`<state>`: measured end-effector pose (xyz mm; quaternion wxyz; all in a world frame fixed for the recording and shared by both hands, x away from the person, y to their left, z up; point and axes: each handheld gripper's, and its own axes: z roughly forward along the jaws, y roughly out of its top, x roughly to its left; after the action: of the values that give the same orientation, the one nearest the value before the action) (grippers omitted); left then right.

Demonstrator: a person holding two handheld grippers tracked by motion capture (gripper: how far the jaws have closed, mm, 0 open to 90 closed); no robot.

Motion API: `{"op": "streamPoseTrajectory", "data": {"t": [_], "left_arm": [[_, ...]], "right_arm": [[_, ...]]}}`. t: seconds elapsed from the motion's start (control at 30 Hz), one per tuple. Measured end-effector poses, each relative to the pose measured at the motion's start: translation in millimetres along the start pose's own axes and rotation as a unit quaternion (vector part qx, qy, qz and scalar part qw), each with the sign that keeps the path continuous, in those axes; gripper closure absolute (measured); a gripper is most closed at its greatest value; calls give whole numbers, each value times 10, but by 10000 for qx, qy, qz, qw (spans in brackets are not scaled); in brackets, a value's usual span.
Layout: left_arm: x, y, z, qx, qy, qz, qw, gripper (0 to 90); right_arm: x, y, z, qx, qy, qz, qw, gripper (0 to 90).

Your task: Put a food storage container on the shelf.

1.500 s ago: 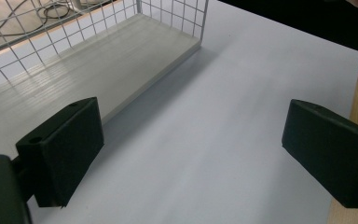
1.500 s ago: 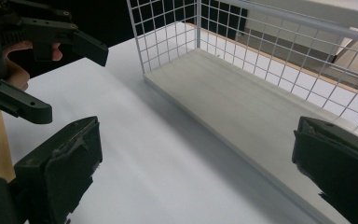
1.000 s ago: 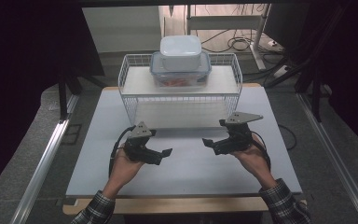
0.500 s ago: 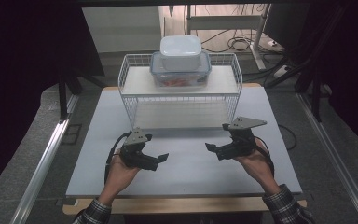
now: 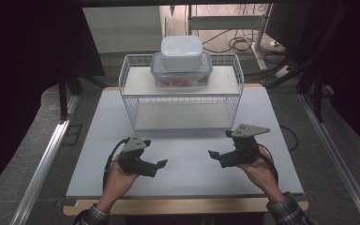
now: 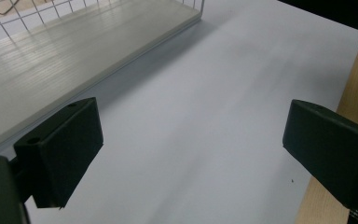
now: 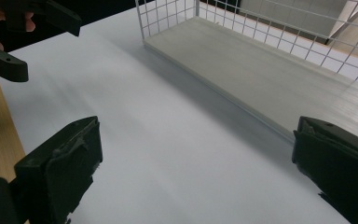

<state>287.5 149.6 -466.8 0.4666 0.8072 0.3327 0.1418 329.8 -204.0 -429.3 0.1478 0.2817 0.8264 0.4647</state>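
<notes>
My left gripper (image 5: 158, 164) is held low over the near left part of the white table top (image 5: 187, 178). Its jaws are wide apart with nothing between them, as the left gripper view (image 6: 191, 154) confirms. My right gripper (image 5: 214, 155) hovers at the near right, also open and empty, which the right gripper view (image 7: 196, 168) shows. The two grippers point toward each other across a gap. A white wire rack (image 5: 183, 101) stands behind them. On its top shelf sits a clear lidded container (image 5: 182, 77) with a white container (image 5: 182, 52) stacked on it.
The rack's lower shelf (image 6: 74, 51) (image 7: 270, 79) is bare. A wooden table edge (image 5: 183, 206) runs along the near side. Metal rails (image 5: 42, 164) flank the table, and cables (image 5: 234, 44) lie on the floor behind.
Both grippers have drawn back from the rack toward the near edge of the table and sit lower. Their jaws stay apart.
</notes>
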Motion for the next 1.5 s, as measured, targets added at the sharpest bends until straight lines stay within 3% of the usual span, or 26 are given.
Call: {"op": "streamPoseTrajectory", "data": {"t": [0.83, 1.5], "left_arm": [[-37, -230, -51, 75, -26, -98, 9999, 33], [-45, -399, -108, 126, 121, -138, 9998, 11]], "right_arm": [[20, -275, -54, 78, -40, 82, 9999, 6], [-31, -503, -109, 272, -250, 106, 9993, 0]]}}
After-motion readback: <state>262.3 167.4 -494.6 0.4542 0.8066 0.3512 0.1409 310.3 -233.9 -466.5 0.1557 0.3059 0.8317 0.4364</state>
